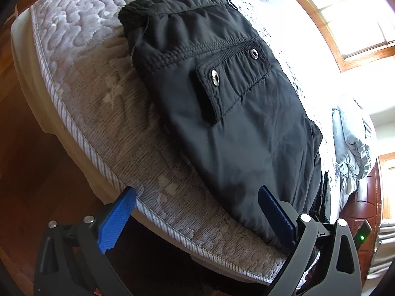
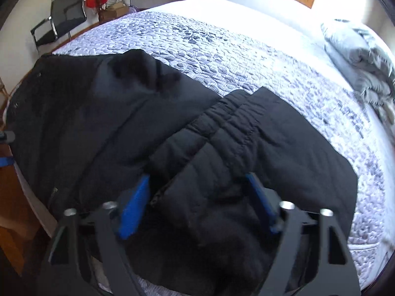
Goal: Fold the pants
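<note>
Black pants (image 1: 222,98) lie on the quilted mattress (image 1: 86,49), with a snap-flap pocket facing up. My left gripper (image 1: 197,194) hovers open at the bed's near edge; its right fingertip (image 1: 265,193) is over the pants' lower edge and nothing is gripped. In the right wrist view the pants (image 2: 98,123) are folded over, and the elastic leg cuffs (image 2: 234,123) lie on top. My right gripper (image 2: 198,180) points down at that folded part. A bunch of black fabric fills the gap between its blue fingers (image 2: 144,185), which stand apart and do not visibly pinch it.
A crumpled grey blanket (image 2: 358,56) lies at the far right of the bed. A black chair (image 2: 64,14) and hanging clothes stand beyond the far left corner. A bright window (image 1: 345,24) is behind the bed. Wooden floor (image 1: 37,160) shows below the mattress edge.
</note>
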Tool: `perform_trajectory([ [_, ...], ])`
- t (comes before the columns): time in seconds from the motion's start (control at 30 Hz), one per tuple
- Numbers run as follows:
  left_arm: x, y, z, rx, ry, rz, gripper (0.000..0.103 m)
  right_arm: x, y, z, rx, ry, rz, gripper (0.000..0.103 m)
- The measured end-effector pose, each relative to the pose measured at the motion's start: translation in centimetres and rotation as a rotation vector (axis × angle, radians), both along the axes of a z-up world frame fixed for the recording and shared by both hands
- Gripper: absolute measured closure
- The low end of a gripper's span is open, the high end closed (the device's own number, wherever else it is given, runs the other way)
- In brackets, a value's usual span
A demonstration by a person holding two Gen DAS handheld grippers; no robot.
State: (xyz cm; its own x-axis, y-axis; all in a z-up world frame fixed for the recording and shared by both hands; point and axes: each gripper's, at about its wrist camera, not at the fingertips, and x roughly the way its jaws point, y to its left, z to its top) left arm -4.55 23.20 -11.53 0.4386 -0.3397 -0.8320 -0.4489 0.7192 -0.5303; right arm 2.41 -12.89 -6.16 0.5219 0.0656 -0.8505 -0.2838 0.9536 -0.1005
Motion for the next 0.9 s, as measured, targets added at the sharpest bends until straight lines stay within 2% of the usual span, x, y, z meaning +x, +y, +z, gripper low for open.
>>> perform_trajectory([
  [0.03,0.0,0.0,0.0,0.000,-0.001,-0.001,0.004,0.0,-0.1,0.1,0.008,-0.001,0.005,0.049],
  [0.07,-0.1,0.0,0.0,-0.001,-0.002,0.000,0.004,0.0,-0.1,0.4,0.013,-0.006,0.012,0.061],
  [0.13,-0.1,0.1,0.0,-0.003,-0.003,0.001,0.004,-0.2,-0.1,0.9,0.034,-0.006,0.031,0.078],
  [0.2,-0.2,0.1,0.0,-0.003,-0.003,0.001,0.004,-0.4,-0.1,1.4,0.040,-0.007,0.048,0.086],
  [0.37,-0.2,0.1,0.1,0.002,-0.001,0.001,0.004,-1.4,-0.4,2.5,0.127,0.034,0.094,0.089],
  [0.57,0.0,-0.3,0.3,0.003,-0.001,-0.008,0.004,-4.6,1.4,3.2,0.182,0.077,0.230,0.092],
  [0.67,0.1,-0.7,0.4,0.007,0.003,-0.012,0.004,-5.8,2.5,3.1,0.159,0.083,0.277,0.092],
  [0.8,0.4,-1.2,0.5,0.006,0.001,-0.017,0.004,-6.1,3.0,2.4,0.153,0.091,0.286,0.092],
  [0.83,0.4,-1.2,0.6,0.008,-0.001,-0.016,0.004,-6.0,3.0,2.2,0.153,0.089,0.283,0.092],
  [0.9,0.5,-1.2,0.8,0.009,-0.003,-0.013,0.004,-5.9,2.9,2.2,0.174,0.077,0.285,0.077],
])
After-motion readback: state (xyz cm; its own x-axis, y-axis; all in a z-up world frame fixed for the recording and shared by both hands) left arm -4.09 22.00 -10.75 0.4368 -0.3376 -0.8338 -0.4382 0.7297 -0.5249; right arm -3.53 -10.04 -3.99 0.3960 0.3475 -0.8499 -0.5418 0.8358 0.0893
